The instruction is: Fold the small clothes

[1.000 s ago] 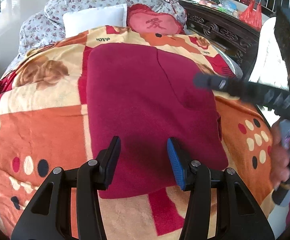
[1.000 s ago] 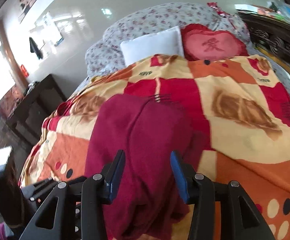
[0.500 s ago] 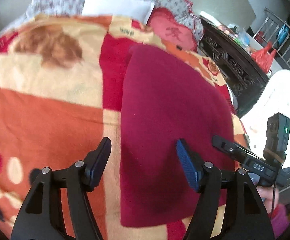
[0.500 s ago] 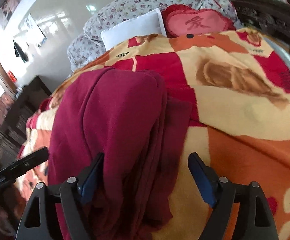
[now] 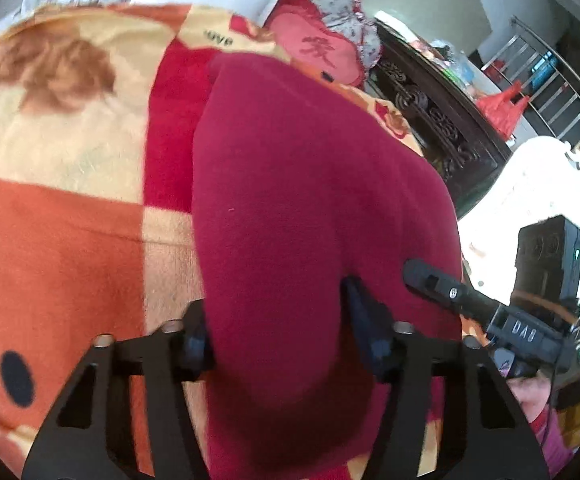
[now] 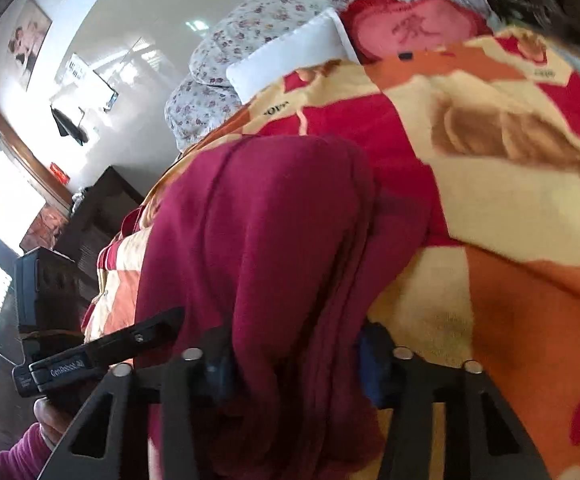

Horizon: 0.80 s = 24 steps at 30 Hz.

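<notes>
Left gripper: as we look down along its fingers, we see our left gripper [image 5: 277, 332] closing with the near end of the dark red garment [image 5: 310, 200] bunched between its jaws; both pads are pressed into the cloth, the right one half sunk in a fold
Right gripper: our right gripper [image 6: 294, 360] is closing too, with the garment's stacked edges [image 6: 273, 248] gathered between its jaws; cloth hides most of both blue pads, so we take it as pinched
Each other's view: from the left wrist we see the right gripper's finger [image 5: 442, 284] lying on the garment's right edge, just beside our own right pad; from the right wrist the left gripper [image 6: 137, 336] sits at the garment's left edge
Hands: a hand [image 6: 55, 416] in a pink sleeve holds the left gripper; we only glimpse the other hand [image 5: 530, 396]
Garment: folded lengthways, it lies on the patterned blanket [image 5: 49, 240], running away from us toward the pillows
Blanket: orange, cream and red blocks cover the bed
Beyond: a white pillow [image 6: 290, 56] and a red heart cushion [image 6: 414, 28] rest at the head, against floral bedding [image 6: 249, 24]; a dark carved cabinet [image 5: 430, 120] stands beside the bed
</notes>
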Available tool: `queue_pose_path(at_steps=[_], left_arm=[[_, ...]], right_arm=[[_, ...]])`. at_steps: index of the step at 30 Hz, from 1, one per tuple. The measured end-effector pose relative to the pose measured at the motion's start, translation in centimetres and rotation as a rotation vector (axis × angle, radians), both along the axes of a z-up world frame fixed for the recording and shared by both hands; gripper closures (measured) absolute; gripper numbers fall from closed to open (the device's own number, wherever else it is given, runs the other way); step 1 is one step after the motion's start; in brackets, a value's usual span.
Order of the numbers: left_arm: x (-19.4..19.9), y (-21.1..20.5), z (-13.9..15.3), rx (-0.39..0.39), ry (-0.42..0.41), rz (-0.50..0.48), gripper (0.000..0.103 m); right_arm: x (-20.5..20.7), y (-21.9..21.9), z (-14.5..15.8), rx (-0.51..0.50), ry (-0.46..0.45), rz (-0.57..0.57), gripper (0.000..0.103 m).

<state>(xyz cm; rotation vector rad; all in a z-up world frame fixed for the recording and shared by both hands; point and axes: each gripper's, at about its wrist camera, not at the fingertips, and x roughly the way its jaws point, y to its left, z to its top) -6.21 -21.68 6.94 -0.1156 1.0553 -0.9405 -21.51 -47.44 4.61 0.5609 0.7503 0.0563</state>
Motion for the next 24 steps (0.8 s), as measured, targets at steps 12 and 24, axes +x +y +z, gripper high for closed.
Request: queue_pose_path(at_steps=[12, 24], left_arm=[[-7.4, 10.6, 2.4, 0.100, -0.042, 0.031, 0.055], [-10.0, 12.3, 0.9, 0.263, -0.066, 0.120, 0.054]], right_arm=[[-5.9, 9.2, 1.7, 0.064, -0.014, 0.135, 0.062], [-10.4, 13.3, 4.3, -0.129, -0.019, 0.123, 0.052]])
